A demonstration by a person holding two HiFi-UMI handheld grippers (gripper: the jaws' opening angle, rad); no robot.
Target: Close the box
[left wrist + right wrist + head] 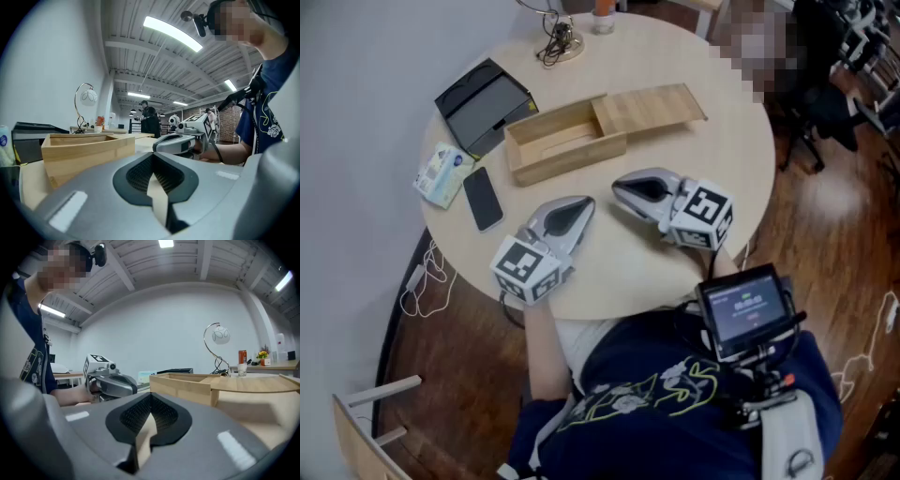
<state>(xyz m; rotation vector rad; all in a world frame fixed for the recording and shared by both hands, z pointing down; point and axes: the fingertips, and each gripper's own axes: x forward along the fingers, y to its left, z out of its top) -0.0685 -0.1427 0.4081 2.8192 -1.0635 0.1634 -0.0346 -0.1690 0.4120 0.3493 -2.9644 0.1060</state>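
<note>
- Resting on the near part of the round table [619, 272], the left gripper [579, 210] and right gripper [625, 190] lie side by side, each with jaws pressed together on nothing.
- Just beyond them sits the wooden box [558, 145], its sliding lid [649, 107] sticking out to the right.
- Left of it lie a phone [483, 198] and a black case [483, 103].

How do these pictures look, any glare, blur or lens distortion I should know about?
Head view: sharp and evenly lit, only faint shadows under the left gripper and right gripper on the table. Left gripper view: strong fisheye with dark corners; the ceiling light strip glares white. Right gripper view: same fisheye; the lid of the wooden box curves and softens toward the right edge.
</note>
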